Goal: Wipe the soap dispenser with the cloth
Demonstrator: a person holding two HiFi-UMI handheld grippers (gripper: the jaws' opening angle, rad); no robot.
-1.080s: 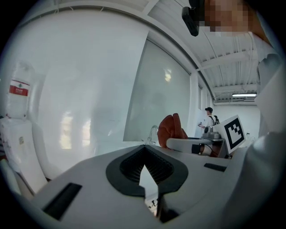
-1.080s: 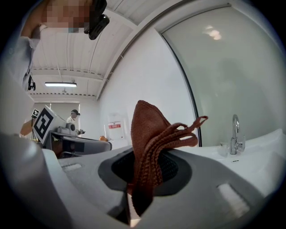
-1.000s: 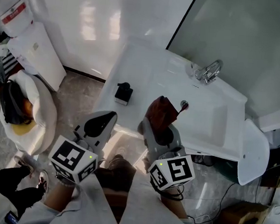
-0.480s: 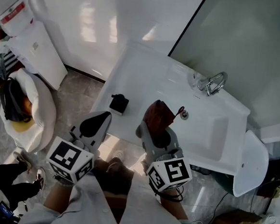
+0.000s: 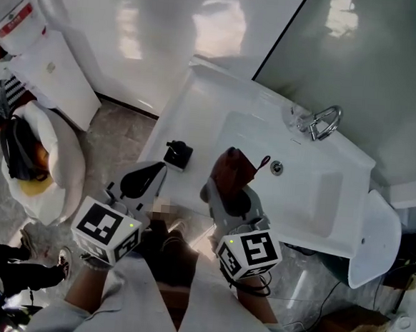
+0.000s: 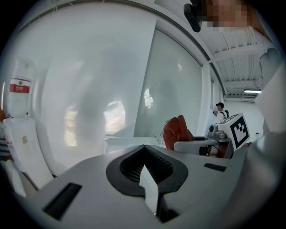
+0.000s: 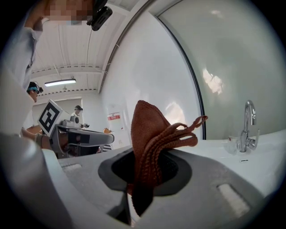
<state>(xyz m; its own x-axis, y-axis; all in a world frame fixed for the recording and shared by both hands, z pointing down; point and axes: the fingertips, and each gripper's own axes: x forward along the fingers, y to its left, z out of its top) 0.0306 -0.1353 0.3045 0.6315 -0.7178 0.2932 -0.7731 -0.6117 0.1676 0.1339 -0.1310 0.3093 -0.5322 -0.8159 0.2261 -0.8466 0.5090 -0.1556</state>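
Soap dispenser (image 5: pixel 178 154) sits on counter (image 5: pixel 198 104) left of basin (image 5: pixel 313 195); faucet (image 5: pixel 325 122) behind basin.

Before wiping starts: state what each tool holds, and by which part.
Right tool pinches the brown cloth by its bunched lower end; left tool shut, empty.

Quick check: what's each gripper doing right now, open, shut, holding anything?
Left gripper: shut, nothing between its jaws.
Right gripper: shut on the brown cloth.

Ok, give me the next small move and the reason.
Probably swing the right claw left and forward to the soap dispenser: it is shut on the cloth, which is apart from the dispenser, untouched on the sink counter ahead of the left claw.
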